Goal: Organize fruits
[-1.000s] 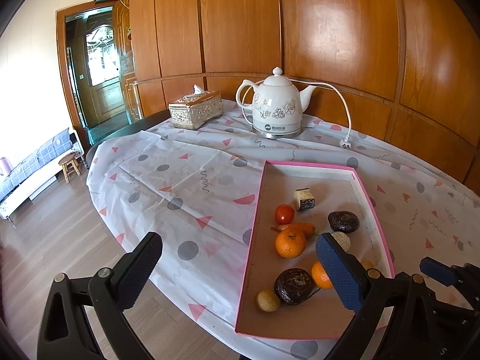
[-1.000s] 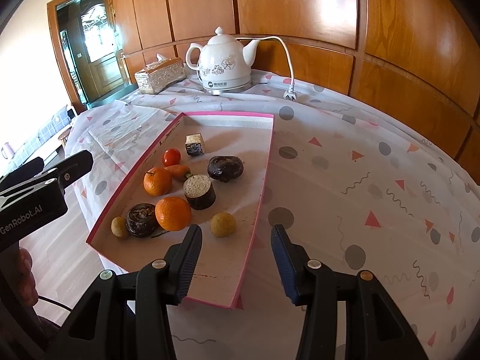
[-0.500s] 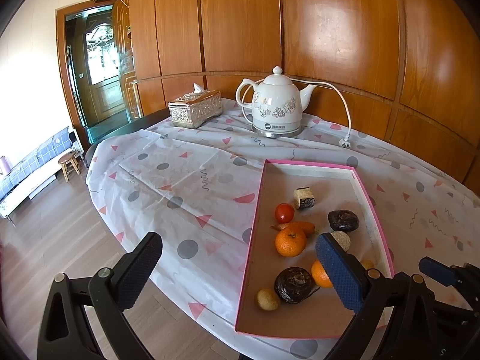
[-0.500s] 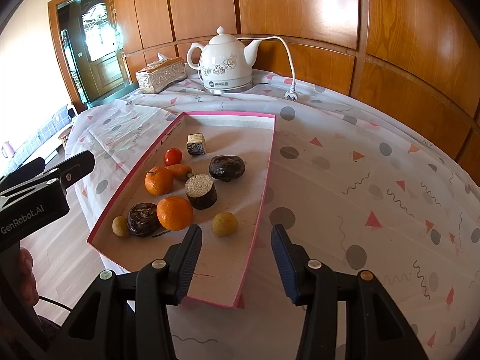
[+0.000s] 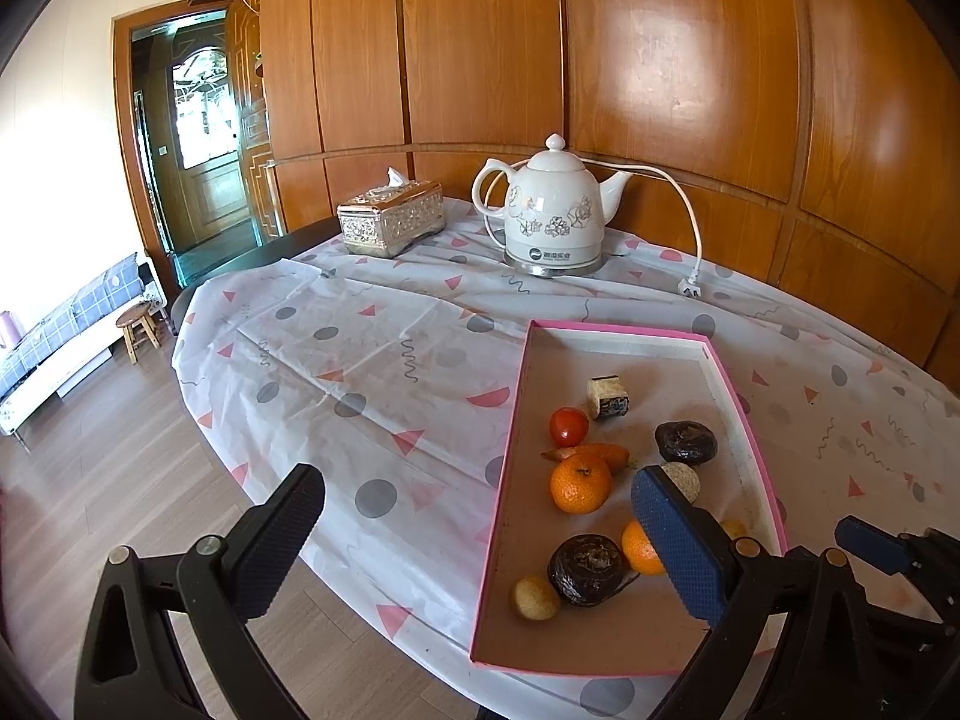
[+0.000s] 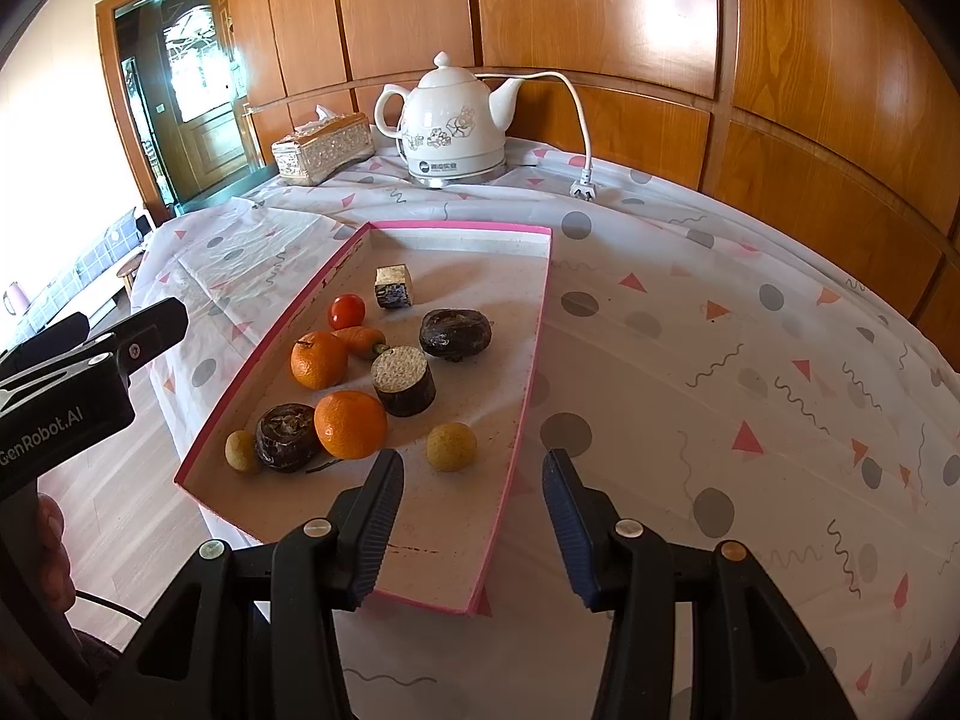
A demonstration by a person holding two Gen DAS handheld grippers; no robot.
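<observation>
In the one pink tray [image 6: 528,354] I count two oranges [image 6: 351,424] [image 6: 318,359], one red tomato [image 6: 347,311], one small carrot [image 6: 360,340], two dark wrinkled fruits [image 6: 456,333] [image 6: 287,436], two small yellowish round fruits [image 6: 451,447] [image 6: 240,450], one dark cylinder piece with a pale top [image 6: 403,380] and one small cube piece [image 6: 393,286]. On the desk [image 6: 690,324] also stand one white kettle [image 6: 453,120] and one tissue box [image 6: 321,147]

Tray [image 6: 528,354] right half bare (fruits [image 6: 350,423] crowd left) — kettle [image 6: 453,120] behind.
</observation>
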